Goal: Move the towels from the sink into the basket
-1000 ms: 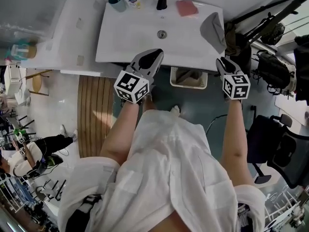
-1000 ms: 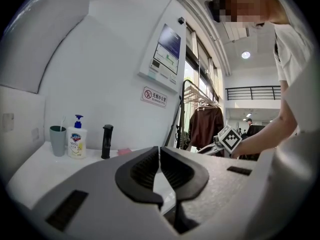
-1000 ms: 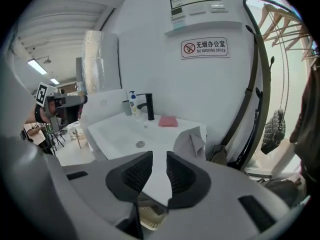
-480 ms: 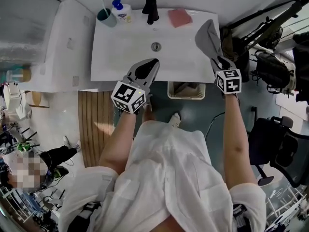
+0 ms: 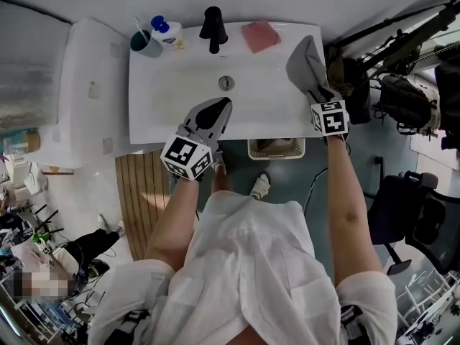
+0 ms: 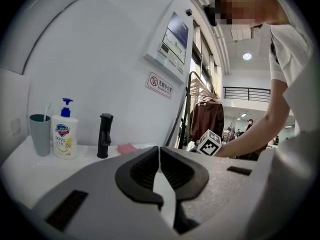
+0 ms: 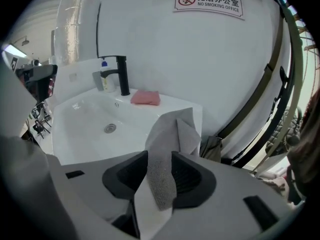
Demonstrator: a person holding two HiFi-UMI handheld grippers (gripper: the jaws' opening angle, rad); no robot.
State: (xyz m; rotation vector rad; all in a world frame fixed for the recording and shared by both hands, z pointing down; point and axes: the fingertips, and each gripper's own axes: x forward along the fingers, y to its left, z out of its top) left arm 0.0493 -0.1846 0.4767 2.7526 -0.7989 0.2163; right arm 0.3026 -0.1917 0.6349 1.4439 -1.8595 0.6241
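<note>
Jaws of right gripper (image 7: 160,160): opening and set wide apart, with a strip of the grey towel (image 7: 172,131) lying in the gap between them.
Grey towel: runs forward from between the right jaws; its bulk lies just ahead of their tips, draped over the right-hand rim of the sink (image 7: 75,126).
Jaws of left gripper (image 6: 159,153): closed tip to tip with nothing between them, held above the sink's near edge, well apart from both towels.
Pink towel (image 5: 260,36): folded flat on the sink's back ledge, well ahead of both pairs of jaws; ahead and to the left of the right jaws, ahead and to the right of the left jaws.
Basket (image 5: 277,155): white, on the floor under the sink's near edge, below and behind the jaw tips, between the two grippers in the head view; its contents are too small to identify.
Black faucet (image 5: 212,27): upright on the back ledge, just left of the pink towel, ahead of the left jaws.
Soap pump bottle (image 6: 65,134) and teal cup (image 6: 40,134): side by side at the back left corner, ahead and to the left of the left jaws; a toothbrush (image 6: 47,109) stands in the cup.
Drain (image 5: 226,83): in the basin floor, just ahead of the left jaw tips and left of the right jaws.
</note>
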